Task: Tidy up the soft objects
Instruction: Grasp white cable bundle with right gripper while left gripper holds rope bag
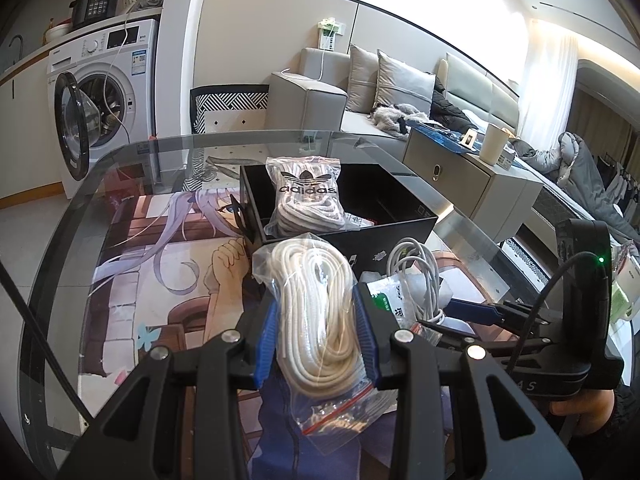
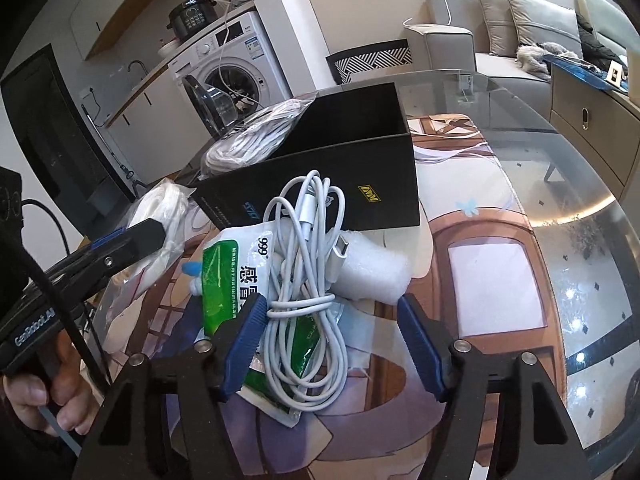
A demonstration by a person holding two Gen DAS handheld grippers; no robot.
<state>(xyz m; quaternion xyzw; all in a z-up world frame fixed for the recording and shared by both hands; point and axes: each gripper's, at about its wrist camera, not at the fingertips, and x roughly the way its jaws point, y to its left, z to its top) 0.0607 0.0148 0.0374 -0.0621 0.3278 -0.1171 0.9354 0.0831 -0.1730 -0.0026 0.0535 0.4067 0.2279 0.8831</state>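
My left gripper is shut on a clear zip bag of cream white cord, held just in front of the open black box; the bag also shows in the right wrist view. An adidas bag of grey laces stands in the box's left part. My right gripper is open, its blue pads either side of a coiled white USB cable that lies on a green and white 999 sachet and a bubble-wrap piece. The right gripper also shows in the left wrist view.
A glass table carries an anime-print mat. Behind the table stand a washing machine with its door open, a patterned chair, a grey sofa and a beige cabinet.
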